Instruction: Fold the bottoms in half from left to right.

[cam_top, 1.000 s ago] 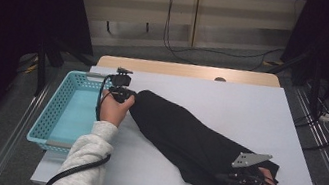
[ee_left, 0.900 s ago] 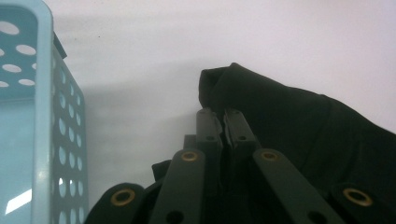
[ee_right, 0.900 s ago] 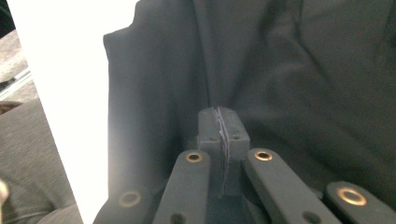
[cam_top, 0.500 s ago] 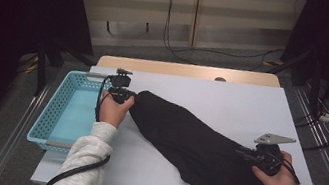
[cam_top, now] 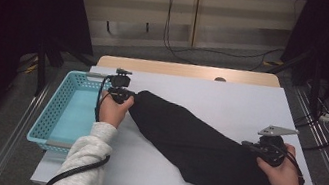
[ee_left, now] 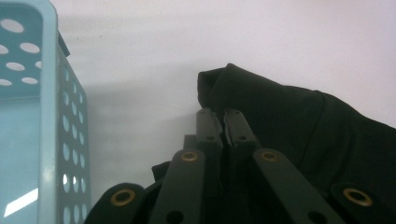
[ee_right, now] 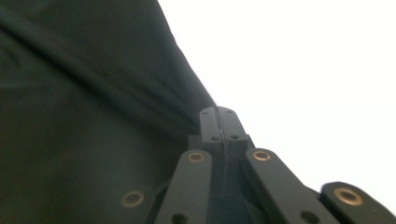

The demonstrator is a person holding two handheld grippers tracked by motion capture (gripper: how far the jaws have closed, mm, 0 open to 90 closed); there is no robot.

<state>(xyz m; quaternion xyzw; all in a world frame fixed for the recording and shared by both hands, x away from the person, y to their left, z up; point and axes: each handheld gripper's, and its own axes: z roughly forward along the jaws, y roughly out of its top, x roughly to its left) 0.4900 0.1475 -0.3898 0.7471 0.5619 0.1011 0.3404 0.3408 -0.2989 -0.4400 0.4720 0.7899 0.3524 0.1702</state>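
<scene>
Black garment [cam_top: 198,149] stretched slantwise over white table [cam_top: 233,96], from about 10 o'clock down to about 4 o'clock in the high view. Upper left corner pinched by left gripper [cam_top: 123,97], jaws pressed together on a fold of cloth, seen close in the left gripper view as dark fabric [ee_left: 299,121] bunched just past the tips of left gripper [ee_left: 223,114]. Blue perforated basket [cam_top: 55,110] just beside that hand, at 9 o'clock, its wall [ee_left: 51,116] touching nothing dark. Right gripper [cam_top: 250,146] at the cloth's edge toward 3 o'clock, jaws just reopened a little and drawn together again; in the right gripper view tips of right gripper [ee_right: 218,112] closed at the garment's border [ee_right: 93,116], cloth edge apparently caught between, bare tabletop at 2 o'clock. Lower end of garment reached the table's near edge at about 5 o'clock.
</scene>
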